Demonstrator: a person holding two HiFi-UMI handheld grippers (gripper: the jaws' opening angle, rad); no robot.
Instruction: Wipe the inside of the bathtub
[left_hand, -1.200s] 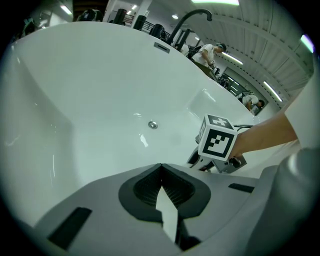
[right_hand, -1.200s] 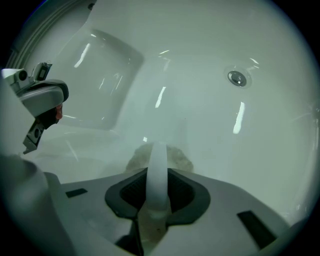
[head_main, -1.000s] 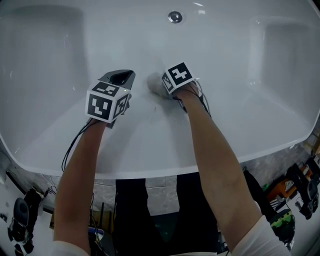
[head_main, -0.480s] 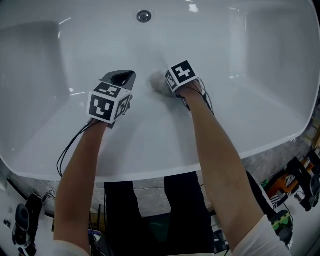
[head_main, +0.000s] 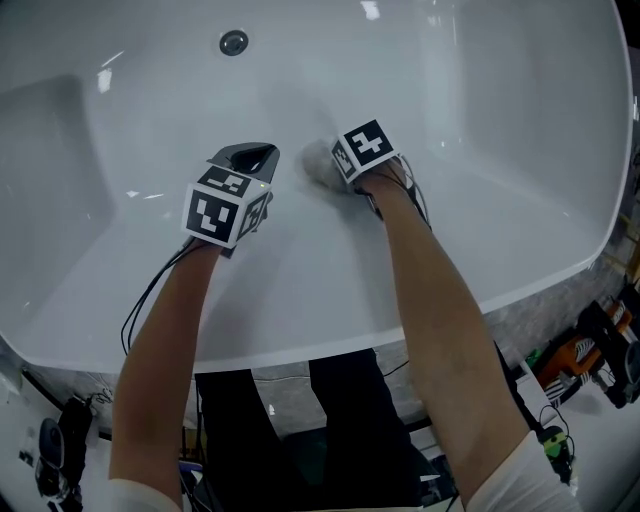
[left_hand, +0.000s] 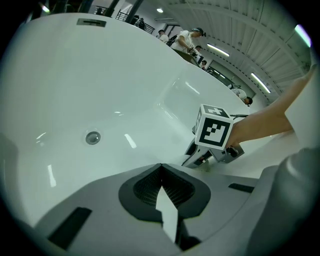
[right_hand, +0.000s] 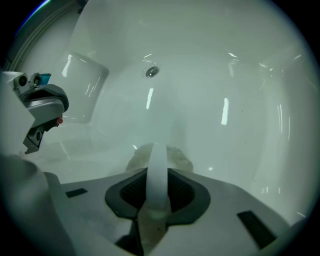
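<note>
Pressing the cloth (head_main: 316, 163) flat matters most now: your right gripper (right_hand: 156, 175) has its fingers clamped on it, the grey wad bunched just ahead of the fingertips and seemingly resting against the tub (head_main: 480, 150). Work in overlapping strokes toward the drain (head_main: 233, 42), well beyond those fingertips, and hold steady pressure, since the glossy white surface looks slick and the cloth could skate. Your left gripper (left_hand: 161, 172) hovers beside the right one, fingers together on nothing. Beyond the tub, people (left_hand: 187, 40) stand under strip lights (left_hand: 220, 49).
</note>
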